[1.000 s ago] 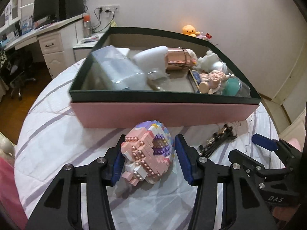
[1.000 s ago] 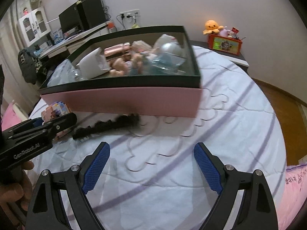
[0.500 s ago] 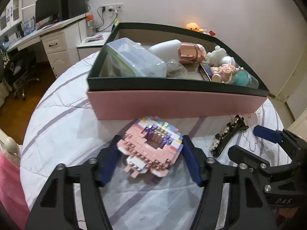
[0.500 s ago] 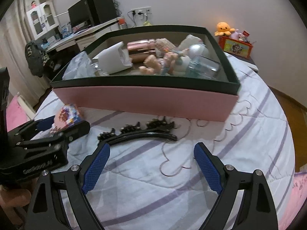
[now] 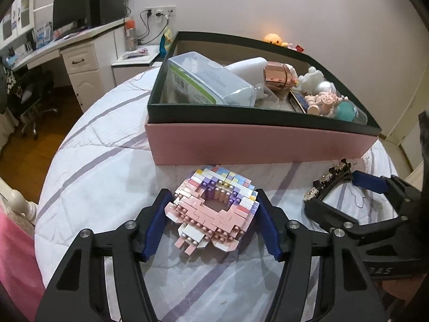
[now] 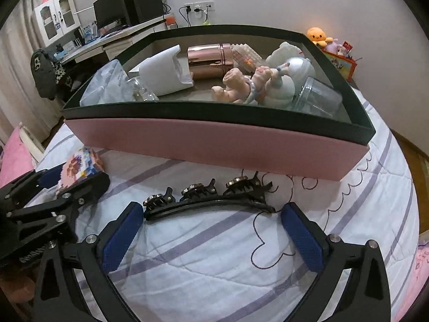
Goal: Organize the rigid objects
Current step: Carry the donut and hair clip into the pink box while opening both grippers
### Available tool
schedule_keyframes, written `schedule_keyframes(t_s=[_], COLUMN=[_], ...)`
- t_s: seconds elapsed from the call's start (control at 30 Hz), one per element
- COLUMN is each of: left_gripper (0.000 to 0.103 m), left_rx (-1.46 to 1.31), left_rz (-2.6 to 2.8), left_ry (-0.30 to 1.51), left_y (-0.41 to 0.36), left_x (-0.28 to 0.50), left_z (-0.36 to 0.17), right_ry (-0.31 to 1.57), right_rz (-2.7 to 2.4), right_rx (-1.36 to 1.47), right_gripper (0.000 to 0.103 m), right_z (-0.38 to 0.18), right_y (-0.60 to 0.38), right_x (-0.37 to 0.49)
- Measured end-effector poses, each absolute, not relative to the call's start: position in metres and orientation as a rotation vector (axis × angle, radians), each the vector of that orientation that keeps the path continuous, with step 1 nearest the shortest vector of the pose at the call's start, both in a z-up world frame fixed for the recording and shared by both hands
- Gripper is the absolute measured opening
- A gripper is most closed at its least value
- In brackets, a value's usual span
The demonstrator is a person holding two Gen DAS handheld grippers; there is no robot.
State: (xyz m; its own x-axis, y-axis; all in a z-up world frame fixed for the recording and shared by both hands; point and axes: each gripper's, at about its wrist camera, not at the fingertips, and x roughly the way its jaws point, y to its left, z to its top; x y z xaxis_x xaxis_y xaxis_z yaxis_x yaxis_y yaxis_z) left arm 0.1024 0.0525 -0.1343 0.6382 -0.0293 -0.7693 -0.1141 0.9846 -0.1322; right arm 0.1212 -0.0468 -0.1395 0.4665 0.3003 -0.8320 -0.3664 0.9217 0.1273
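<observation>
Resting on the quilt (image 5: 102, 161): pink box (image 5: 257, 145), filled with toys. Block model (image 5: 214, 209) lies before it, between the left gripper's (image 5: 211, 222) blue pads, which flank without clearly pressing. Right gripper (image 6: 211, 230), jaws opening wide, straddles the hairband (image 6: 209, 201), not touching.

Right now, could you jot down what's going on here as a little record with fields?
surface: bed quilt with purple stripes
box: pink, dark rim, holds a doll and other items
left gripper: around the brick model, which lies on the quilt
right gripper: jaws opening, either side of the hair clip
outside the box: brick model, hair clip
</observation>
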Motion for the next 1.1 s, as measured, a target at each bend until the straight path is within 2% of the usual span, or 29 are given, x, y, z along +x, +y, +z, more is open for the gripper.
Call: schedule_keyframes(t_s=[0.07, 0.13, 0.67, 0.9, 1.1], left_gripper=[0.063, 0.063, 0.063, 0.063, 0.063], left_rx=[-0.178, -0.170, -0.170, -0.136, -0.104], left_rz=[0.046, 0.046, 0.031, 0.007, 0.010], left_ry=[0.877, 0.877, 0.861, 0.776, 0.682], left_y=[0.052, 0.053, 0.051, 0.042, 0.044], left_x=[0.100, 0.100, 0.085, 0.084, 0.111], left_z=[-0.134, -0.134, -0.116, -0.075, -0.036], right_ry=[0.998, 0.986, 0.944, 0.845, 0.749], right_rz=[0.409, 0.405, 0.476, 0.511, 0.491], right_rx=[-0.094, -0.131, 0.011, 0.049, 0.028], right_gripper=[0.103, 0.096, 0.096, 0.096, 0.096], right_z=[-0.140, -0.140, -0.110, -0.066, -0.030], right_y=[-0.046, -0.043, -0.079, -0.092, -0.091], right_x=[0.118, 0.114, 0.101, 0.102, 0.135])
